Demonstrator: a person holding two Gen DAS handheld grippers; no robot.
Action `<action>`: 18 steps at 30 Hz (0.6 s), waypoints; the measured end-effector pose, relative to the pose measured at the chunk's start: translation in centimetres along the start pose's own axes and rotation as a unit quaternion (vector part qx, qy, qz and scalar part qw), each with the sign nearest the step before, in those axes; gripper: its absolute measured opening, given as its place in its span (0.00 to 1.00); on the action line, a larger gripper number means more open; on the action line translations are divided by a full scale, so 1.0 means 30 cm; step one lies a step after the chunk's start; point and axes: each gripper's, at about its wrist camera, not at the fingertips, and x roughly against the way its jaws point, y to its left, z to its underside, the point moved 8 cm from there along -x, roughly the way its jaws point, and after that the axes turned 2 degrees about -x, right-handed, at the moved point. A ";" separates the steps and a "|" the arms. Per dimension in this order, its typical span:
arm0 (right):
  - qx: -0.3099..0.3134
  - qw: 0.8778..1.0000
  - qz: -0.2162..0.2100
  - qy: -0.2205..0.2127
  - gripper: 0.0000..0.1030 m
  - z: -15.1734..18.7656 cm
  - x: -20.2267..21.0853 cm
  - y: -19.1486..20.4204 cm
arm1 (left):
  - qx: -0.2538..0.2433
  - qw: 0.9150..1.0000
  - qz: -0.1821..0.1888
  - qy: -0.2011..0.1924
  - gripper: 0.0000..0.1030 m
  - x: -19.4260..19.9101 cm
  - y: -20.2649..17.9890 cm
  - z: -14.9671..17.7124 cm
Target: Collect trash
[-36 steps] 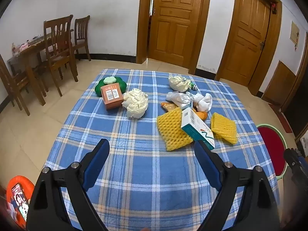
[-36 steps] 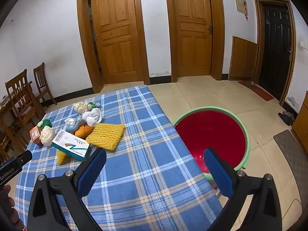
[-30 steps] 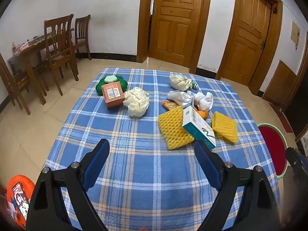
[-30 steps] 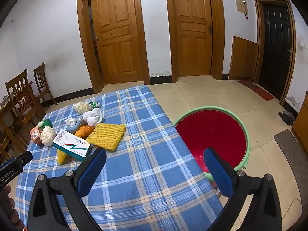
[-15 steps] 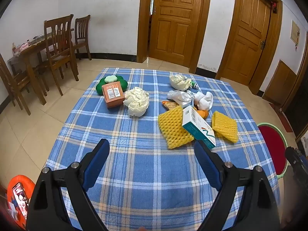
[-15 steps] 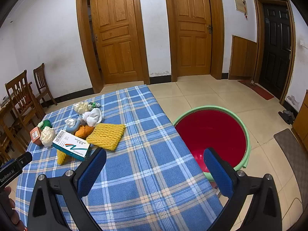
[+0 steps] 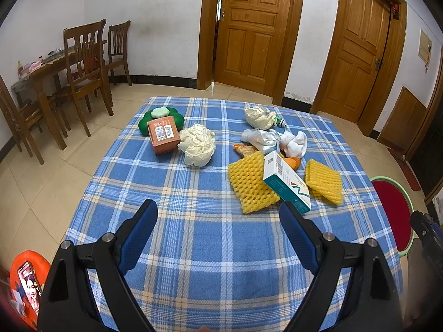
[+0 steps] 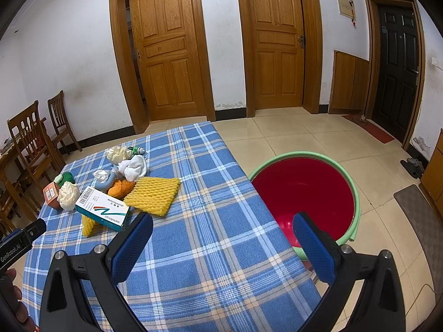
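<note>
Trash lies on the blue plaid tablecloth (image 7: 199, 238): an orange box (image 7: 163, 135), a crumpled paper ball (image 7: 198, 144), two yellow foam nets (image 7: 249, 186) (image 7: 324, 181), a white-and-teal medicine box (image 7: 285, 182) leaning on one net, white wrappers and a sock (image 7: 296, 142). A red basin with a green rim (image 8: 304, 193) stands on the floor right of the table. My left gripper (image 7: 218, 213) is open and empty above the table's near part. My right gripper (image 8: 221, 224) is open and empty over the table's right edge.
A green foam piece (image 7: 160, 117) sits behind the orange box. Wooden chairs (image 7: 85, 74) and a dining table stand at the far left. An orange object with a phone (image 7: 26, 279) lies on the floor at lower left. Wooden doors (image 8: 169, 49) line the back wall.
The left wrist view has shifted very slightly; the objects sit a touch further right. Both grippers stay open and nothing on the table has moved.
</note>
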 end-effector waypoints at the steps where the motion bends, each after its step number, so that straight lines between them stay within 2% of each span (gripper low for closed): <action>1: 0.000 1.000 0.000 0.000 1.00 0.000 -0.001 -0.001 | 0.000 1.000 0.000 0.000 0.87 -0.001 0.001 0.000; 18: -0.001 1.000 0.000 0.001 1.00 0.002 -0.004 -0.003 | 0.000 1.000 0.000 0.001 0.87 -0.001 0.001 0.000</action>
